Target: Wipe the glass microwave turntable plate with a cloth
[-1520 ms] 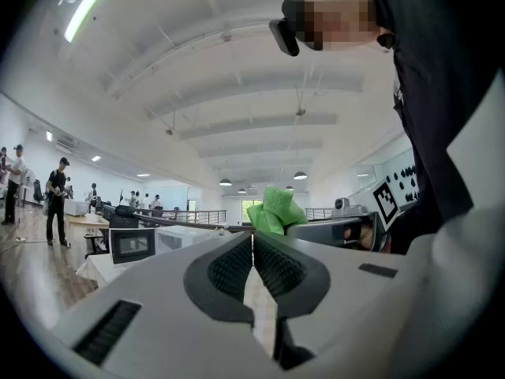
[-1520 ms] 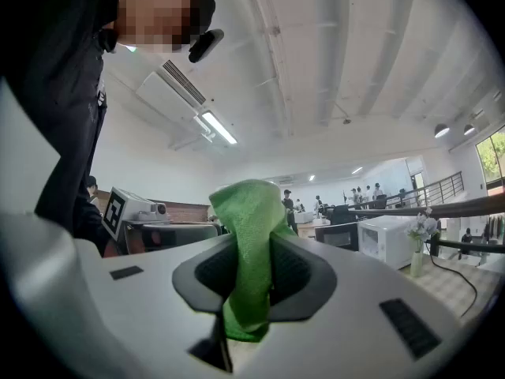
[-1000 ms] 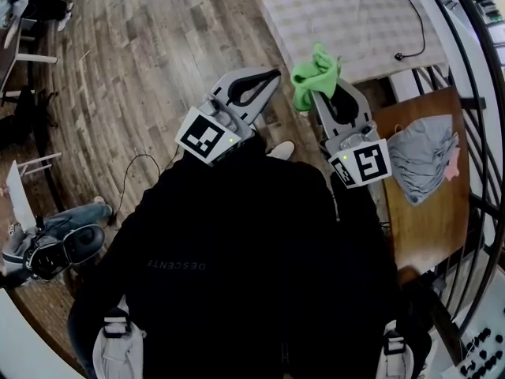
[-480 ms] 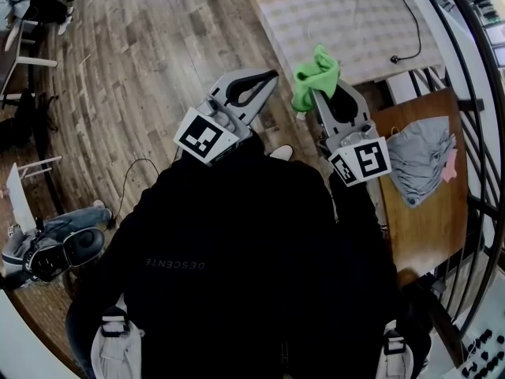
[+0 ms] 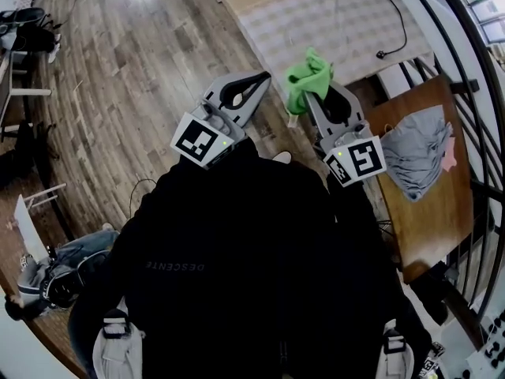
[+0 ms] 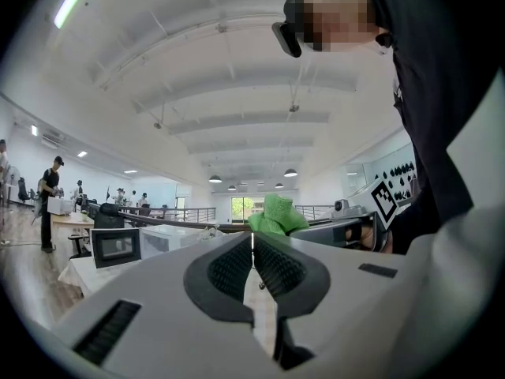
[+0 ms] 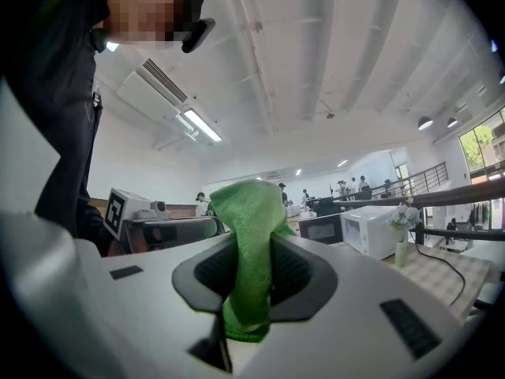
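Both tongs are held in front of my dark top (image 5: 237,267), side by side and apart, over the wooden floor (image 5: 134,69).

Left tongs (image 5: 265,76): in the left gripper view the left tongs (image 6: 252,236) have their two ribbed jaws pressed together along a thin line. Nothing sits between them. Its marker cube (image 5: 199,140) lies close to my chest.

Right tongs (image 5: 311,93): in the right gripper view the right tongs (image 7: 251,243) are clamped on the green cloth (image 7: 248,227). The jaws stand only as far apart as the bunched fabric between them. One end of the cloth rises above the tips in a folded peak, and a shorter end hangs below the pads. From the head view the cloth (image 5: 309,73) stands up from the tips in a loose bundle, clear of every surface. The left gripper view shows the same cloth (image 6: 276,214) just beyond the left tips, with the right tongs beside it. The right marker cube (image 5: 359,160) faces the head camera.

Surroundings: a table with a checked cover (image 5: 339,22) lies ahead, with a black cable on it. A wooden table (image 5: 430,212) to the right carries a grey garment (image 5: 418,160). The right gripper view shows a white microwave (image 7: 367,229) and a vase of flowers (image 7: 402,221) on a checked table, well apart from the tongs.
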`<act>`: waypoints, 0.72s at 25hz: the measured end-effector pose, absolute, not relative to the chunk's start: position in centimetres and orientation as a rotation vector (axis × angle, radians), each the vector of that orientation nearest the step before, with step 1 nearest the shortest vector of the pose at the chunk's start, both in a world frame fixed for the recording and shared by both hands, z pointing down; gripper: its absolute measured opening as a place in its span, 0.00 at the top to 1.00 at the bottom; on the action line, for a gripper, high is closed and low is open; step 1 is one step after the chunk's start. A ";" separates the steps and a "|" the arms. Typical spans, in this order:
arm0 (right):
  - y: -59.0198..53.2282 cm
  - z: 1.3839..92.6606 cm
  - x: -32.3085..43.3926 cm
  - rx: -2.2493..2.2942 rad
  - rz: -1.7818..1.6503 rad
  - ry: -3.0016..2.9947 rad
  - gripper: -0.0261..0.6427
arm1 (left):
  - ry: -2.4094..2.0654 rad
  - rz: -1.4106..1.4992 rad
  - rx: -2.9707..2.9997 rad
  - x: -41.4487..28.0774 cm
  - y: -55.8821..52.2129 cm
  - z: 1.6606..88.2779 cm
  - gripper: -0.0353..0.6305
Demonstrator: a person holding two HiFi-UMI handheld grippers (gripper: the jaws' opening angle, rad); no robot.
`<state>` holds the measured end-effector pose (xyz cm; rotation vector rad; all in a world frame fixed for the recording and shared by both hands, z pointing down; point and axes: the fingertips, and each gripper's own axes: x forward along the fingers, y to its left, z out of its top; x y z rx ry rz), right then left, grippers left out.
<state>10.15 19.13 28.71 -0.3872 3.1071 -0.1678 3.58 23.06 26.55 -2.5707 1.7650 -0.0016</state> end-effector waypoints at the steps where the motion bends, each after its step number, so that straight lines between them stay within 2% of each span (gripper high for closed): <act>1: 18.5 28.9 9.9 -0.397 -0.172 3.108 0.81 | 1.752 0.006 -2.572 3.3 22.3 26.4 0.91; 18: 4.5 32.1 1.2 -0.852 -0.272 3.120 0.81 | 1.365 -0.002 -2.880 -5.4 4.7 28.2 0.91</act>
